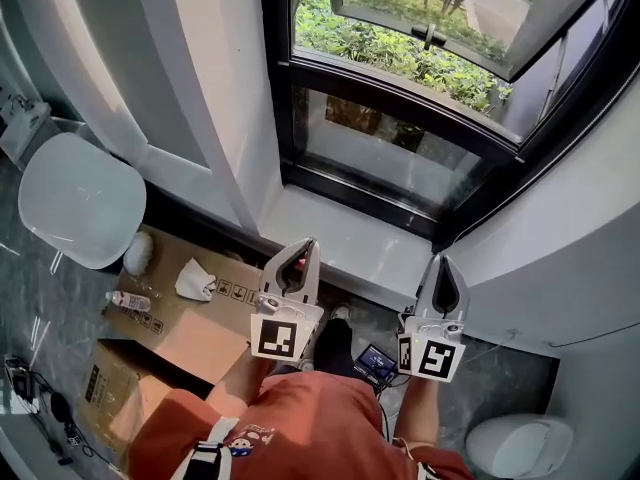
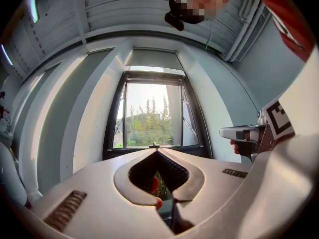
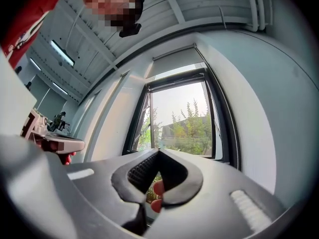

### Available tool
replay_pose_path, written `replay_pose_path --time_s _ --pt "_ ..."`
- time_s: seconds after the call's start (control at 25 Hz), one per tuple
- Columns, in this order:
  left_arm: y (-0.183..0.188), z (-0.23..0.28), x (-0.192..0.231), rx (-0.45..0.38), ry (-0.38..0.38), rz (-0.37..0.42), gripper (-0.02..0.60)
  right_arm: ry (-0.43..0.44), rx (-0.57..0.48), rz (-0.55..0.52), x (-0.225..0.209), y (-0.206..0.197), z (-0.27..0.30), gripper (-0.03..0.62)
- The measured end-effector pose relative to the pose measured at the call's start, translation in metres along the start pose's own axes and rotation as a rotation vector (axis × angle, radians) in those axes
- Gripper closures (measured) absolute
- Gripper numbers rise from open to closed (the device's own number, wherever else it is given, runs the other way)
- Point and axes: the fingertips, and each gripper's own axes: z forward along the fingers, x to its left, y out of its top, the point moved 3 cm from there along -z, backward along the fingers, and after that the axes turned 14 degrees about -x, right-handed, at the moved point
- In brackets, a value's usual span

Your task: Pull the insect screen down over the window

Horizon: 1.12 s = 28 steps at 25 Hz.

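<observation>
Fingers (image 1: 313, 268) pinched together, empty: left gripper (image 1: 305, 245) & right gripper (image 1: 441, 262); screen (image 2: 152, 59) prob. raised.

Daylight thru the window (image 1: 420, 88) is the main src; greenery outside is bright, and the sky is nr blown out in both gripper views. Interior walls are soft and evenly lit, no hard shadows; floor (image 1: 35, 313) is darker. Ceiling strip lights (image 3: 62, 54) glow at left of the right gripper view. Gripper views have heavy fisheye w/ bowed lines, black vignette at the corners, and nearest parts slightly soft. Head view is sharp.
</observation>
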Motion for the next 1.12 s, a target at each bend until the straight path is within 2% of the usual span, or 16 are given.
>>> replay_pose_path --time_s 0.28,0.76,1.12 --pt "-0.018 0.058 0.009 0.005 0.015 0.026 0.577 0.011 -0.015 0.015 -0.026 -0.03 0.055 0.585" --pt "-0.048 0.183 -0.008 -0.019 -0.011 0.087 0.577 -0.03 -0.046 0.05 -0.109 -0.081 0.135 0.585" --pt "-0.07 0.231 -0.013 -0.003 -0.021 0.096 0.577 -0.041 -0.045 0.067 -0.134 -0.11 0.167 0.585"
